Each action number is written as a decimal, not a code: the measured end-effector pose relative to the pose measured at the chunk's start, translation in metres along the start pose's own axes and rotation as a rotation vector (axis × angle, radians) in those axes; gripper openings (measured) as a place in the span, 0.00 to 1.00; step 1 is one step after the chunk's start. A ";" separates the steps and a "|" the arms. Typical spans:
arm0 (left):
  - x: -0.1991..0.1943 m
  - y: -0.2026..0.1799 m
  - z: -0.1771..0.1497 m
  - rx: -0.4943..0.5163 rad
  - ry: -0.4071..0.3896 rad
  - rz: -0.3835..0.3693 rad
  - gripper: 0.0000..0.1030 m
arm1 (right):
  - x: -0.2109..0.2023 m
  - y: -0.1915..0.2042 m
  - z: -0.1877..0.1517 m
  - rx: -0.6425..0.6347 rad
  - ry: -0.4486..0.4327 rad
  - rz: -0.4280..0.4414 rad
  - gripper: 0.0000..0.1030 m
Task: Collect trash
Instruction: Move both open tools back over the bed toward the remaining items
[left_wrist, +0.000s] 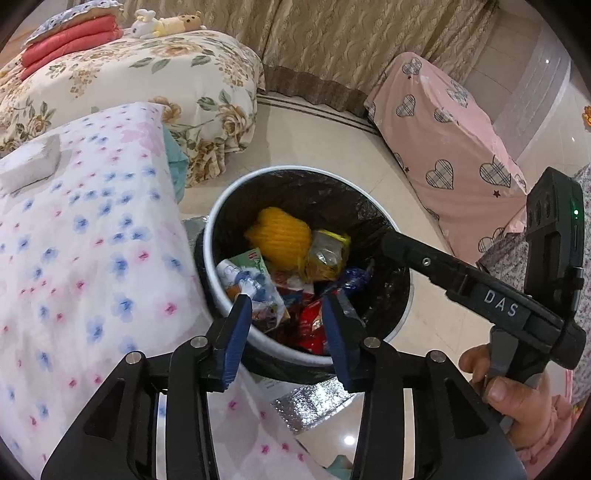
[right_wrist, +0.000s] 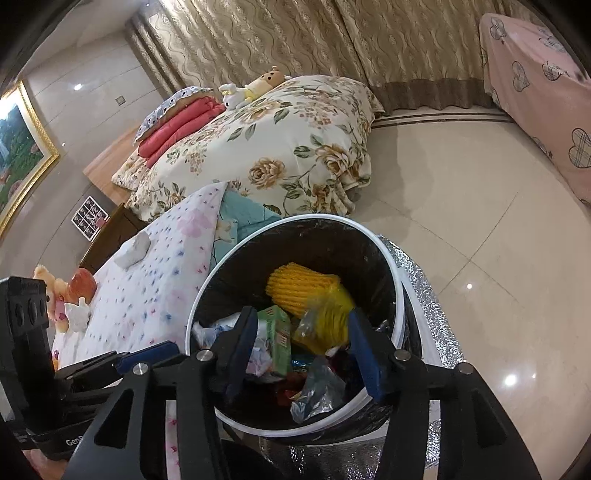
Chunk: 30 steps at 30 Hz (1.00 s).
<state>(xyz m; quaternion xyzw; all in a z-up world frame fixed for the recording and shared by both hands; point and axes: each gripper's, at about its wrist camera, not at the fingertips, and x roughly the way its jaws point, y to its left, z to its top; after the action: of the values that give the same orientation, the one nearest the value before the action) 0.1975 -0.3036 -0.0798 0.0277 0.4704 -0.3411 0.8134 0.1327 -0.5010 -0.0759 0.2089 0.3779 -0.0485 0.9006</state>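
A white-rimmed trash bin (left_wrist: 236, 188) with a black liner stands on the floor beside the bed. It holds several wrappers, among them a yellow ribbed item (left_wrist: 280, 232), a yellow plastic bag (left_wrist: 327, 254) and a red wrapper (left_wrist: 312, 328). My left gripper (left_wrist: 288, 306) is open and empty just above the bin's near rim. My right gripper (right_wrist: 301, 326) is open and empty over the bin (right_wrist: 388, 258); the yellow bag (right_wrist: 325, 317) lies in the bin between its fingers. The right gripper's body (left_wrist: 480, 291) reaches over the bin from the right.
A bed with a flower-dotted sheet (left_wrist: 74, 240) lies left of the bin, with a white crumpled tissue (left_wrist: 29, 166) on it. A floral quilt (left_wrist: 129, 85) lies behind. Pink heart-print covered furniture (left_wrist: 443, 147) stands right. Silver foil mat (right_wrist: 436, 295) lies under the bin. Soft toys (right_wrist: 62, 291) sit on the bed.
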 end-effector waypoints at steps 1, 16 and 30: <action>-0.005 0.003 -0.002 -0.010 -0.009 0.006 0.38 | -0.002 0.001 -0.001 0.001 -0.005 -0.001 0.53; -0.082 0.065 -0.057 -0.093 -0.122 0.239 0.91 | -0.009 0.066 -0.021 -0.054 -0.007 0.095 0.76; -0.139 0.169 -0.109 -0.288 -0.166 0.427 0.94 | 0.020 0.167 -0.035 -0.177 0.028 0.179 0.93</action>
<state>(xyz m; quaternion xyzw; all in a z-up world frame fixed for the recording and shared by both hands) 0.1695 -0.0605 -0.0779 -0.0179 0.4294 -0.0926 0.8982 0.1646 -0.3338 -0.0556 0.1623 0.3731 0.0682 0.9109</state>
